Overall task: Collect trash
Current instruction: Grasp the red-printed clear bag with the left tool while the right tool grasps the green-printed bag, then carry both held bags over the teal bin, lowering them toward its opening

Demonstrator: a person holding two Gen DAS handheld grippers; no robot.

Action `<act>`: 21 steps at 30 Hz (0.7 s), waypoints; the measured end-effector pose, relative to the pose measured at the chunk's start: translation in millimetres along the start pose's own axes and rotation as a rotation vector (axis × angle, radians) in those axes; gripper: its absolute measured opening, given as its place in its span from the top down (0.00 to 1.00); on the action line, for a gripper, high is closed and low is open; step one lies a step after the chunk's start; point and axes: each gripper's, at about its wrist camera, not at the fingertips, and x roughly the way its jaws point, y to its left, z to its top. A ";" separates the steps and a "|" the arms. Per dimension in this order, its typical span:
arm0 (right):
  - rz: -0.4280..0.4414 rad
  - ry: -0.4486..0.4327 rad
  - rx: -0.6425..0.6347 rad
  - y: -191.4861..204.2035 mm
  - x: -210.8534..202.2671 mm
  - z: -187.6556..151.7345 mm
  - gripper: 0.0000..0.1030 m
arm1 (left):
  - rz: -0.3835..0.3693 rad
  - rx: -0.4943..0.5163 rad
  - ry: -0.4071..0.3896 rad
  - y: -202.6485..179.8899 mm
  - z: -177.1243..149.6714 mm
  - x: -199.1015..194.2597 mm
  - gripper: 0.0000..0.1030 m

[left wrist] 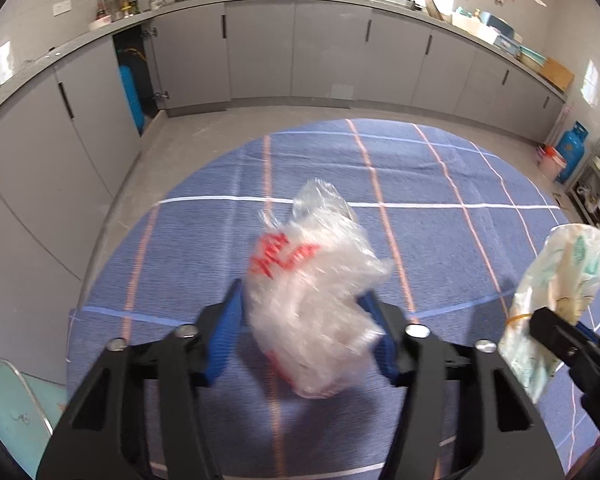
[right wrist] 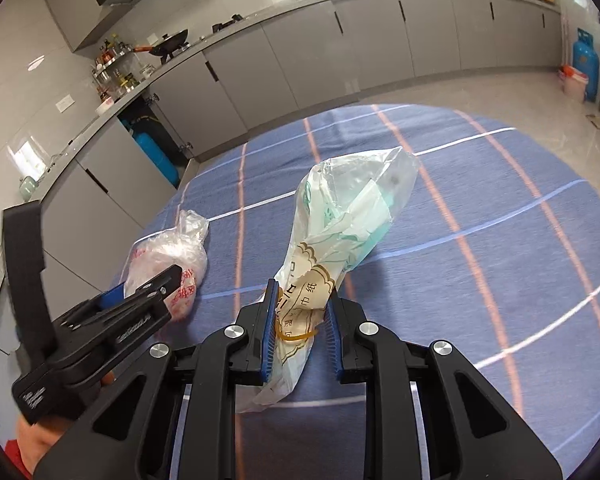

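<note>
My left claw (left wrist: 304, 320): clamped on a crumpled clear bag with red print (left wrist: 312, 300), above the blue plaid tablecloth (left wrist: 204, 240). My right claw (right wrist: 300, 320): pinching a rubber-banded tissue-pack wrapper (right wrist: 340, 240). Only the right view shows the wrapper's printed label. The table's round edge lies ahead, bare floor (left wrist: 220, 128) beyond.

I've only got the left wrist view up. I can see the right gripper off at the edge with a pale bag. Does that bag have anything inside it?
Observer: Yes. In the right wrist view the pale printed bag holds crumpled white and green wrappers.
Operator: Where is the right gripper gripping it?
Observer: The right gripper pinches its narrow end, just above a yellow rubber band wrapped around it.
Operator: And how does my clear bag look from over there?
Observer: The clear bag with red print has a twisted top pointing away from the left gripper.
</note>
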 end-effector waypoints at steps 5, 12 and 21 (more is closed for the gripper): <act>0.005 0.006 0.026 -11.0 -3.4 -6.1 0.78 | 0.003 0.015 -0.016 -8.2 -1.1 -2.1 0.66; 0.031 -0.016 0.011 -4.8 -16.7 -9.5 0.78 | 0.013 0.016 -0.035 -3.9 -11.2 -29.3 0.70; 0.070 -0.059 -0.046 14.2 -51.5 -26.3 0.78 | 0.045 -0.012 -0.066 12.4 -47.8 -89.1 0.70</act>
